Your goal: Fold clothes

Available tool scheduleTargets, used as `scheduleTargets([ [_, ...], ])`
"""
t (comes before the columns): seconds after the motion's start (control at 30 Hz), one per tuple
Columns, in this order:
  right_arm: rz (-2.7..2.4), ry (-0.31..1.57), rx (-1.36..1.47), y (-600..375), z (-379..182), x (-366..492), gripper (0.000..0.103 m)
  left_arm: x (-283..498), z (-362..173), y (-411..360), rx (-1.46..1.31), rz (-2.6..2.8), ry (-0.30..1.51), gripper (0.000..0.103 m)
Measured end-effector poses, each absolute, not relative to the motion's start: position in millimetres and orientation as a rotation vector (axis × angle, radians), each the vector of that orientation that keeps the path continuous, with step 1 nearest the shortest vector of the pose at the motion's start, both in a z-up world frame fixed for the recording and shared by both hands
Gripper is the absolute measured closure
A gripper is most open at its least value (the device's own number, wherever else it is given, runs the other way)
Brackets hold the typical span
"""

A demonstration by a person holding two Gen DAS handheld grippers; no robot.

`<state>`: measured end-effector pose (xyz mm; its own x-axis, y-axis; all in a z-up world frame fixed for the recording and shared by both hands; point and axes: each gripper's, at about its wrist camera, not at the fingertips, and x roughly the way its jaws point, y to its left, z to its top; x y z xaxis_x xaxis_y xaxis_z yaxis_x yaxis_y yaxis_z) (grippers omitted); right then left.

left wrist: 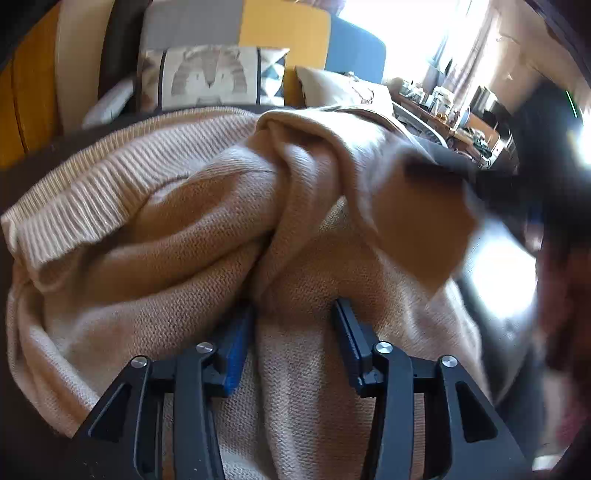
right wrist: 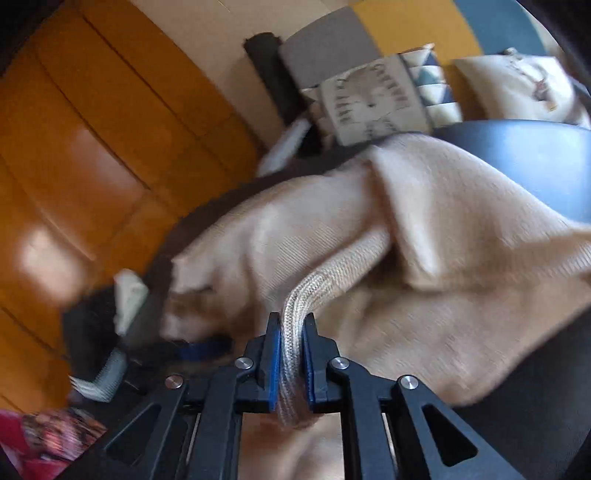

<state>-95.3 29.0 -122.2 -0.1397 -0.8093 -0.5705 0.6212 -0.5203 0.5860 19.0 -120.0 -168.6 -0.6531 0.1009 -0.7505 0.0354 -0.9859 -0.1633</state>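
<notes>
Sweater (left wrist: 207,236), beige knit, lies bunched on a dark table (right wrist: 546,387). Right gripper (right wrist: 292,332): fingers pinch a ribbed cuff (right wrist: 299,306), which hangs between the blue pads. Left gripper (left wrist: 295,314): fingers spread apart, resting on the knit with a raised fold between them, not pinching it. Ribbed hem (left wrist: 74,192) sits at far left. Beyond, a patterned cushion (left wrist: 210,77) leans against a sofa (left wrist: 288,33).
</notes>
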Motion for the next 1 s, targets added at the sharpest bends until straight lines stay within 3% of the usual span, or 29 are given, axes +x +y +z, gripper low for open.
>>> scheduleTargets([
  [0.17, -1.739, -0.567, 1.026, 13.4, -81.5, -150.6, 0.094, 32.6, -173.8, -95.1, -1.213, 2.922, 0.000, 0.059],
  [0.37, -1.865, -0.798, 0.971, 8.0, -49.6, -230.6, 0.094, 33.9, -178.2, -108.5, -1.171, 2.896, -0.111, 0.057],
  [0.43, -1.928, -0.852, 1.023, 11.5, -58.3, -252.3, 0.089, 33.3, -177.9, -110.3, -1.160, 2.899, -0.109, 0.057],
  [0.5, -1.977, -0.862, 1.138, 10.8, -76.4, -268.9, 0.073, 33.3, -178.4, -109.7, -1.150, 2.900, -0.113, 0.057],
  [0.63, -2.037, -0.738, 1.258, 12.8, -97.3, -275.1, 0.073, 31.4, -180.0, -112.9, -1.144, 2.882, -0.164, 0.056],
  [0.93, -2.000, -0.147, 1.174, -1.4, -109.0, -198.1, 0.072, 34.8, -180.0, -112.5, -1.141, 2.874, -0.189, 0.056],
  [1.0, -2.005, -0.126, 1.193, 0.7, -119.5, -199.8, 0.071, 35.4, -179.9, -112.3, -1.141, 2.873, -0.189, 0.056],
])
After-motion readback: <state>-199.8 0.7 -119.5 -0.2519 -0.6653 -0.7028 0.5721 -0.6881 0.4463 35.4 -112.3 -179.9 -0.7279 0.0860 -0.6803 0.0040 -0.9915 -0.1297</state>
